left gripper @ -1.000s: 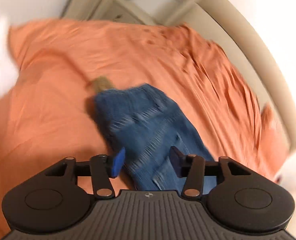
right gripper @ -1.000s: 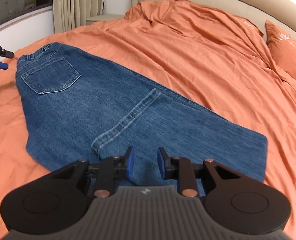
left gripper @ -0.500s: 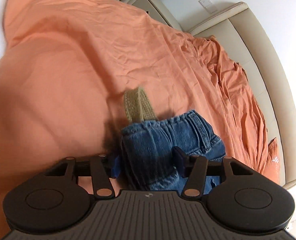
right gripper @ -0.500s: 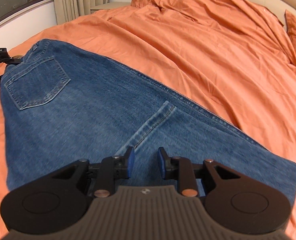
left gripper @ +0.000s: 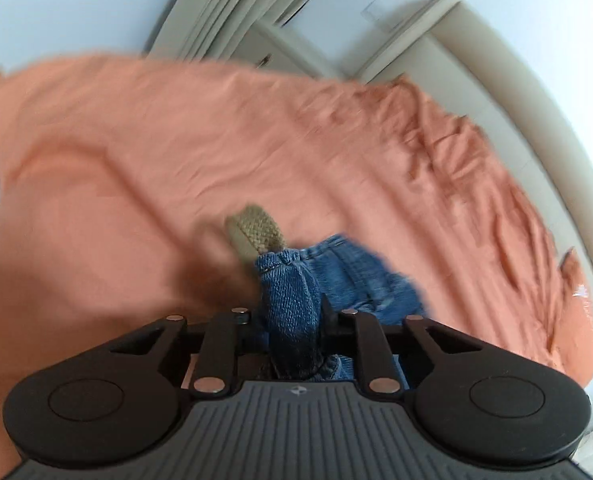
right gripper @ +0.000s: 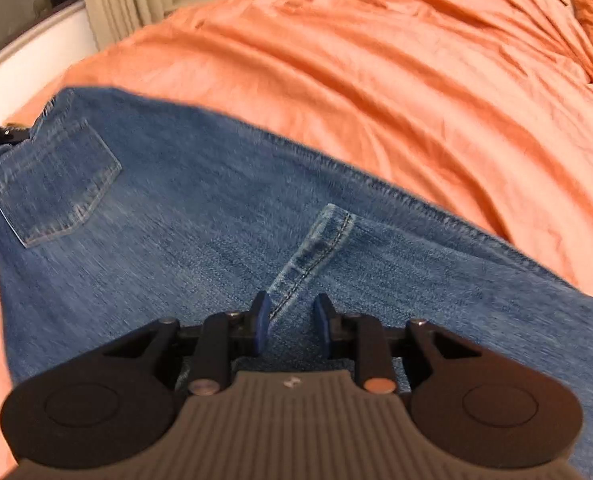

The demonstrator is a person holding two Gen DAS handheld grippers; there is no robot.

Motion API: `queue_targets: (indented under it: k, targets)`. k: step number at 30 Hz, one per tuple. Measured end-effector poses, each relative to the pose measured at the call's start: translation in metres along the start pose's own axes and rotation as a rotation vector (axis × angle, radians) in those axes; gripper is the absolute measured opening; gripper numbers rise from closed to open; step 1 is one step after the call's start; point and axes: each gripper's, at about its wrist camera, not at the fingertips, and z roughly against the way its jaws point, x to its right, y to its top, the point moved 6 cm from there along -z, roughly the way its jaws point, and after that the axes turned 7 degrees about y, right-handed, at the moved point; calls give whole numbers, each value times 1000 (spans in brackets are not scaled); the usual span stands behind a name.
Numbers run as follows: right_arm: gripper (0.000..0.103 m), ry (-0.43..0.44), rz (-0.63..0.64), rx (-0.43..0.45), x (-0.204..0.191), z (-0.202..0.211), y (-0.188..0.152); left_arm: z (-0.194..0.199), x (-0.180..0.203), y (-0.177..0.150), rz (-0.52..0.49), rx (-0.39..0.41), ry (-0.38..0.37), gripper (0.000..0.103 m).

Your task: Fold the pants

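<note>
Left gripper (left gripper: 288, 316) is clamped on the jeans (right gripper: 216, 248) at the waistband, low centre of its frame. Right gripper (right gripper: 290, 320), fingers apart, hovers over the crotch seam (right gripper: 316, 252) mid-frame on the orange bedspread (right gripper: 376, 80). Looks like gripping before the fold; next, that seam needs pinching.
</note>
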Motion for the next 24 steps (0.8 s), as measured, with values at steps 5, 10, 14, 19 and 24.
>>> queue_targets:
  k: [5, 10, 14, 19, 24]
  targets:
    - [21, 6, -35, 79, -1, 48, -7, 68, 76, -3, -200, 137, -63, 21]
    - [21, 3, -54, 111, 3, 96, -31, 133, 173, -48, -484, 306, -101, 21]
    - [21, 8, -107, 145, 7, 124, -53, 159, 242, -122, -781, 411, -108, 21]
    - [21, 17, -203, 191, 15, 146, -89, 147, 286, -230, -1039, 392, -135, 21]
    - [21, 9, -295, 221, 28, 153, -127, 116, 282, -333, -1238, 234, -152, 21]
